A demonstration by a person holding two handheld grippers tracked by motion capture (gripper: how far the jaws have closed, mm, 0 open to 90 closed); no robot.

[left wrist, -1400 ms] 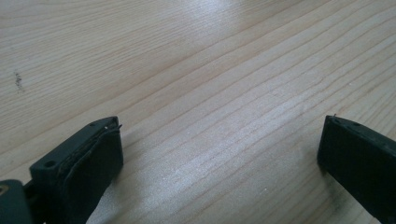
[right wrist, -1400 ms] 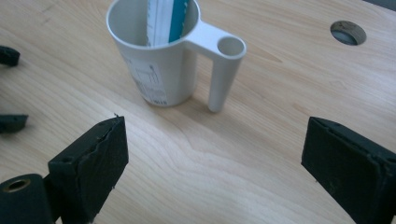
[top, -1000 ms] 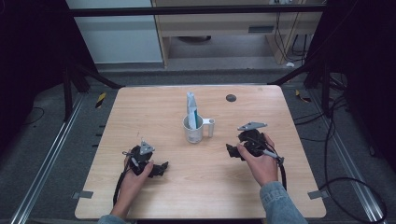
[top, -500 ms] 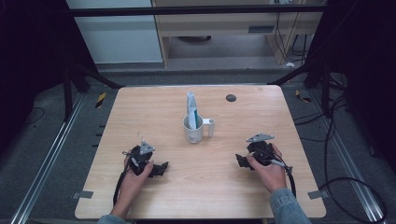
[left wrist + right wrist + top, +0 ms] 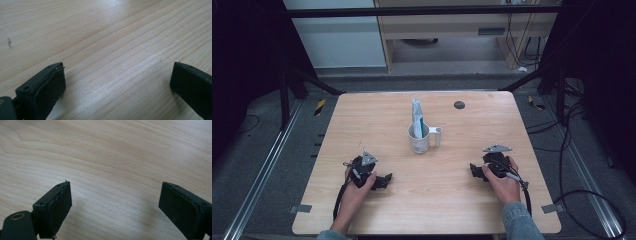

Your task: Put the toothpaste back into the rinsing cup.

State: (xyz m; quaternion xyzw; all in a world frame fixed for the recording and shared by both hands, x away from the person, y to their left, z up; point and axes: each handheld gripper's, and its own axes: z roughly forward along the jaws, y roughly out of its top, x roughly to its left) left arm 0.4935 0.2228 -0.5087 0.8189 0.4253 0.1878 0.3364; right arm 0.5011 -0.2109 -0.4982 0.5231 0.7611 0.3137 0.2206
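- Pale wood table (image 5: 362,125), fine straight grain, carries a white mug (image 5: 418,141) at its centre; a soft tube (image 5: 417,117) stands upright inside.
- Left claw (image 5: 384,181) rests low on the near left, jaws wide apart, nothing between them.
- Right claw (image 5: 474,171) sits near right, likewise spread and empty.
- Both lie well apart from the mug, so this looks like a rest point.
- Any next reach must cross to the mug, meeting a smooth glazed wall or the pliable tube.

Mug (image 5: 419,140) w/ tube (image 5: 417,116) in it at table (image 5: 362,115) centre; left gripper (image 5: 384,180) & right gripper (image 5: 474,171) nearer person, either side.
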